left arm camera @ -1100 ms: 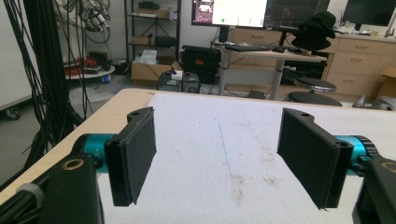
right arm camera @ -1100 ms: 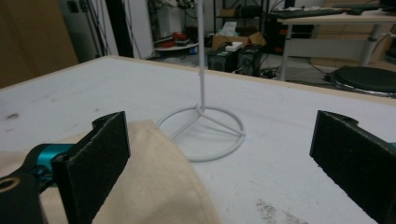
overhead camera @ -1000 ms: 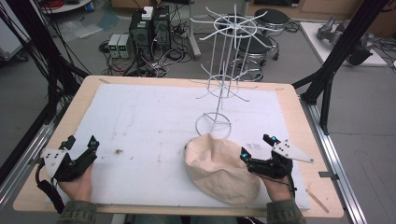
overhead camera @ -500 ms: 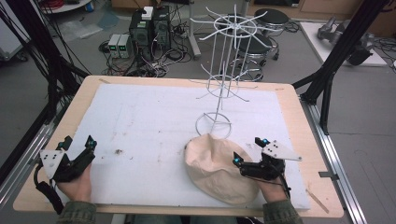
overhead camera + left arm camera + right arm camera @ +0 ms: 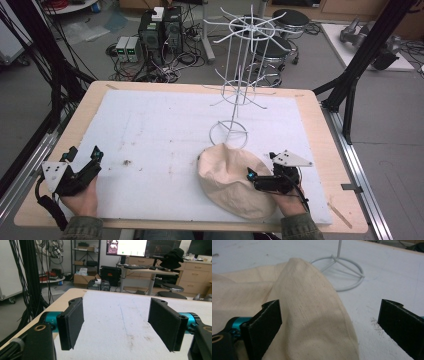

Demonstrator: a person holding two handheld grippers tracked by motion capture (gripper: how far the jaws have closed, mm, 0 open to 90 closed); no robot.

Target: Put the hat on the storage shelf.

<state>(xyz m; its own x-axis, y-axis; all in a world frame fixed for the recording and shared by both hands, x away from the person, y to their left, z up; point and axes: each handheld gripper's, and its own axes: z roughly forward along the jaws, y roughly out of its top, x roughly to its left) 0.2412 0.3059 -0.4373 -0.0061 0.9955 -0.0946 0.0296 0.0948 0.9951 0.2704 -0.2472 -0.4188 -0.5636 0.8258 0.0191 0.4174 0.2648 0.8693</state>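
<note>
A cream-coloured, domed fabric cap (image 5: 235, 182) lies on the white foam sheet (image 5: 165, 135) that covers the light wooden tabletop (image 5: 320, 125), at about 5 o'clock on the sheet. Its far edge sits just beside the ring foot of a white wire display rack with radiating prongs (image 5: 240, 80), which stands upright at about 1 o'clock from the cap.

The right tool (image 5: 260, 178) is at the cap's 3 o'clock edge, jaws spread wide. In the right gripper view (image 5: 329, 325) one black jaw lies over the cap's cloth (image 5: 307, 315) and the other over bare sheet, so the cap's rim lies between them, ungripped; whether the jaw touches the cloth cannot be told. The rack's ring foot (image 5: 352, 272) shows beyond.

The left tool (image 5: 82, 156) rests at about 8 o'clock on the tabletop, well apart from the cap, released and holding nothing; its view (image 5: 116, 326) shows both jaws wide apart over stained white sheet.

No readable brand, label or writing appears on the cap, rack or tools; the lit monitor (image 5: 127, 247) far behind is too small to read.
</note>
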